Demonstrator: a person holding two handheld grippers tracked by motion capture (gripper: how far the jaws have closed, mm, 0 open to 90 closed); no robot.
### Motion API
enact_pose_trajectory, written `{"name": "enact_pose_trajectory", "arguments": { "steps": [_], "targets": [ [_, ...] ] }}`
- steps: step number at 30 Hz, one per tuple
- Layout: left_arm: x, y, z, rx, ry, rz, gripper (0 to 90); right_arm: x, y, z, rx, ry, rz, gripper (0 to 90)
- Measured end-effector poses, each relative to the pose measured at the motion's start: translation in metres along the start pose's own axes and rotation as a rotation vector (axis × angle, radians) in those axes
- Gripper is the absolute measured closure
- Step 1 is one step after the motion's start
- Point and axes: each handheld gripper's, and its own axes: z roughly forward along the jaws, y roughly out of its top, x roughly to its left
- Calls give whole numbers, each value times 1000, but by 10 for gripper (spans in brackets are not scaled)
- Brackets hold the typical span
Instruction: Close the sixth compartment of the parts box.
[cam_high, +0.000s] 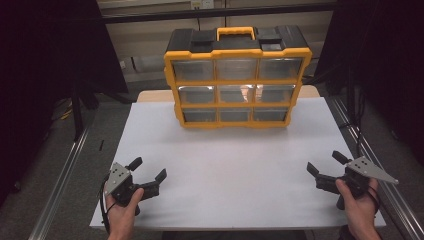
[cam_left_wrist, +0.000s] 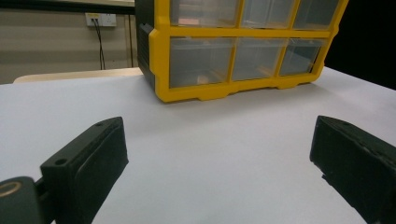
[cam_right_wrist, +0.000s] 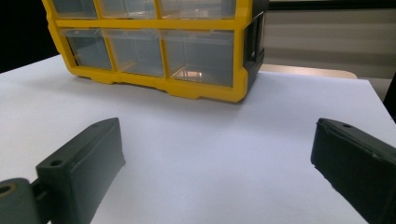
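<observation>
A yellow-and-black drawer organizer (cam_high: 235, 80) is standing upright at the far middle of the white counter (cam_high: 225, 170), its nine clear drawers facing the person in three rows of three, all pushed in. Its yellow carry handle (cam_high: 236, 32) is sitting on top. The left gripper (cam_high: 148, 174) is hovering near the counter's near left corner, jaws spread wide and holding nothing. The right gripper (cam_high: 325, 165) is hovering near the near right corner, likewise spread wide and empty. Both grippers are pointing toward the organizer and are well apart from it. In the left gripper view, a small item is lying in a bottom drawer (cam_left_wrist: 201, 61), too blurred to identify.
</observation>
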Motion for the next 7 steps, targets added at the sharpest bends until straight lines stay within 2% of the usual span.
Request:
{"name": "enact_pose_trajectory", "arguments": {
  "steps": [7],
  "targets": [
    [2, -1, 0, 10, 1, -8, 40, -4, 0, 2, 14, -20, 30, 18]
  ]
}}
